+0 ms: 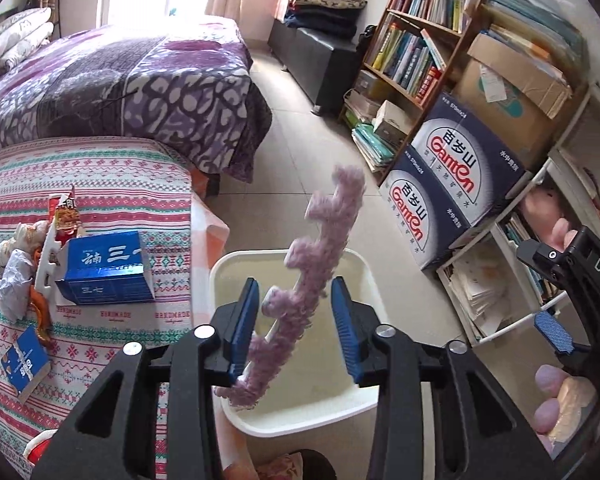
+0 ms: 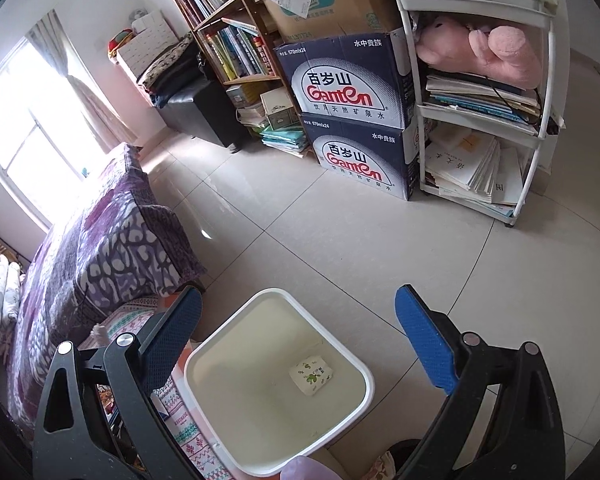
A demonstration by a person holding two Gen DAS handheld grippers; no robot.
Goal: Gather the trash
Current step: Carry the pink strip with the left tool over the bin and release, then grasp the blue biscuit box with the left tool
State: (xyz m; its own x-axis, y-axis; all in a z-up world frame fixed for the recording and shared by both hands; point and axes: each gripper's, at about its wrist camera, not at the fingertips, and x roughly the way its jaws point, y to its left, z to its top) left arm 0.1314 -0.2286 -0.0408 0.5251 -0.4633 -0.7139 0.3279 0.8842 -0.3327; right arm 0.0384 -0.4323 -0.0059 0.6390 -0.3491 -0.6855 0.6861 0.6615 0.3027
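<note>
A fuzzy purple strip with a white core [image 1: 312,280] hangs tilted between the jaws of my left gripper [image 1: 296,282], above the white trash bin [image 1: 300,420]. The jaws stand apart; the strip leans on the left pad [image 1: 244,320] and is clear of the other pad. My right gripper [image 2: 298,294] is open and empty over the same bin [image 2: 364,368], which holds a small white-and-green packet [image 2: 311,374]. On the patterned tablecloth [image 1: 140,184] lie a blue carton [image 1: 104,268], a red snack wrapper [image 1: 66,216], crumpled foil [image 1: 16,280] and a small blue pack [image 1: 26,364].
A bed with a purple cover [image 1: 120,80] stands behind the table. Two stacked dark blue water cartons [image 2: 352,120], a wooden bookshelf [image 2: 228,40] and a white rack with papers and a pink plush [image 2: 480,100] line the far wall. Tiled floor [image 2: 340,232] lies between.
</note>
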